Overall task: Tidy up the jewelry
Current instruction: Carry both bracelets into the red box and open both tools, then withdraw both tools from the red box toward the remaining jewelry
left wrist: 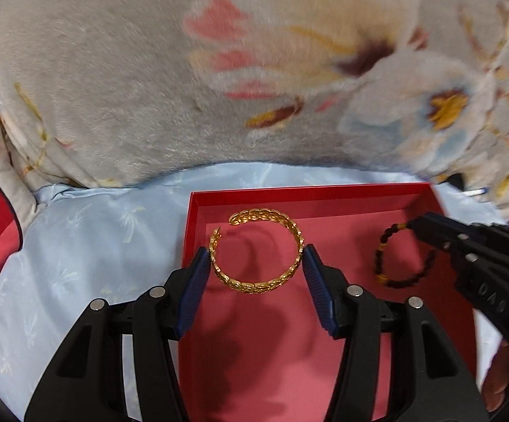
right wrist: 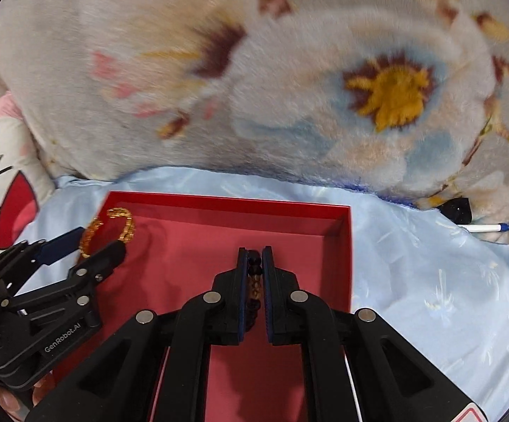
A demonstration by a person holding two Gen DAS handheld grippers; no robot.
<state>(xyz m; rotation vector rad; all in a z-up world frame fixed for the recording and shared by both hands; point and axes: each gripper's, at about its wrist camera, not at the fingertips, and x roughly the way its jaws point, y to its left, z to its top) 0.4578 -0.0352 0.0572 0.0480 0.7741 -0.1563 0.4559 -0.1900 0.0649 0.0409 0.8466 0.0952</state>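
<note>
Your left gripper (left wrist: 258, 256) is clamping the gold bangle (left wrist: 258, 249) across its width over the red box's (left wrist: 325, 197) left half; treat it as stiff, slippery metal. Your right gripper (right wrist: 254, 263) is pinching the flexible beaded bracelet (left wrist: 404, 256) near the box's right wall.

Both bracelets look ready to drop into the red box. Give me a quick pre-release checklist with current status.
1. Left gripper fingers grip gold cuff bracelet on both sides: ok.
2. Right gripper shut on dark beaded bracelet: ok.
3. Both bracelets over red box floor, inside walls: ok.
4. Bracelets apart, not tangled: ok.
5. Bracelets resting on floor versus hanging above: cannot tell.
6. Grippers clear of each other: ok.
</note>
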